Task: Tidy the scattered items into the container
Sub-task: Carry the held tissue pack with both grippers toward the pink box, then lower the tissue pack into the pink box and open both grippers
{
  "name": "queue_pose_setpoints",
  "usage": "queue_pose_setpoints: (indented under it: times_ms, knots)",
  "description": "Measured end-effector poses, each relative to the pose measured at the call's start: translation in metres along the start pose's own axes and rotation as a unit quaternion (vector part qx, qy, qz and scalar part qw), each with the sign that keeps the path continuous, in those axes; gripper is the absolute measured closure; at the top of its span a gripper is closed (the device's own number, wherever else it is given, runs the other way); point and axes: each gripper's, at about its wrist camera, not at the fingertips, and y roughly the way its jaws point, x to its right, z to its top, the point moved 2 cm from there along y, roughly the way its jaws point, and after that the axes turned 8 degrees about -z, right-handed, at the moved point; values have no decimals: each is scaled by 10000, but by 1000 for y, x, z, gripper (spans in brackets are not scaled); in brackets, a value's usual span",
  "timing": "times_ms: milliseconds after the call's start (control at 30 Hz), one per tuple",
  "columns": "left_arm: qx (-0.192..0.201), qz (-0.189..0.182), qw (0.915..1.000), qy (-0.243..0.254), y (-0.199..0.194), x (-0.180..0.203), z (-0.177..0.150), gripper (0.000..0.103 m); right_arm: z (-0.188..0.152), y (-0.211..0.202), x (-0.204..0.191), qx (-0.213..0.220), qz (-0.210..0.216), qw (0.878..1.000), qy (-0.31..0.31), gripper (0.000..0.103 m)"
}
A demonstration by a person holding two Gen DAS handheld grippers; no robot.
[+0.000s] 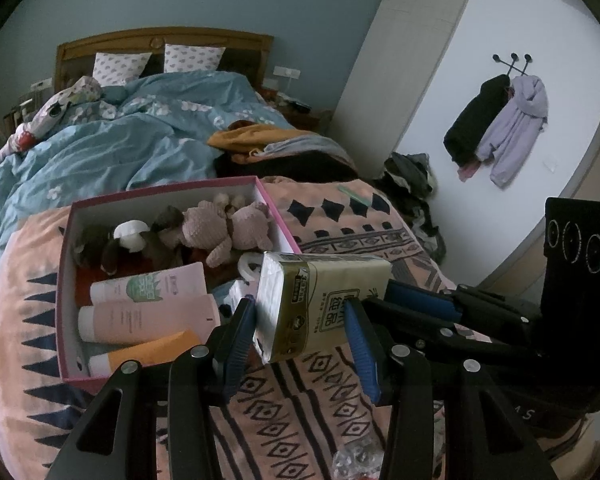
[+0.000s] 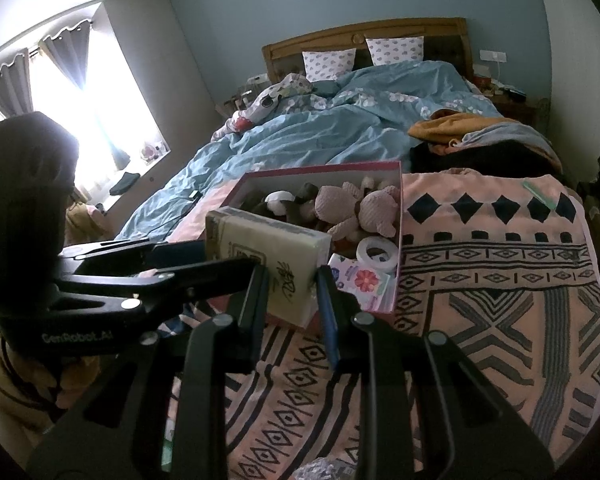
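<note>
1. Two grippers clamp one tissue pack (image 1: 320,300): left gripper (image 1: 300,340) grips its near end, lower centre of frame.
2. Right gripper (image 2: 292,296) pinches its other end.
3. Pack hangs at the pink box (image 1: 66,280) near rim, above the patterned blanket (image 2: 500,280).

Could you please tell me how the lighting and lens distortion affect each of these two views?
Left wrist view: dim, even light, no glare; the fisheye bows the bed and wall, corners vignetted black. Right wrist view: the window blows out white, leaving the left gripper in dark silhouette; same curved edges.
</note>
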Motion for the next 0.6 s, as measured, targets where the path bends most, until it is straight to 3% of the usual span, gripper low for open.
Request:
queue_pose_setpoints:
  times_ms: [600]
  knots:
    - [-53,-35,9999,-97,23,-20,15,57,16,30,15,-54,-18,10000,54,75]
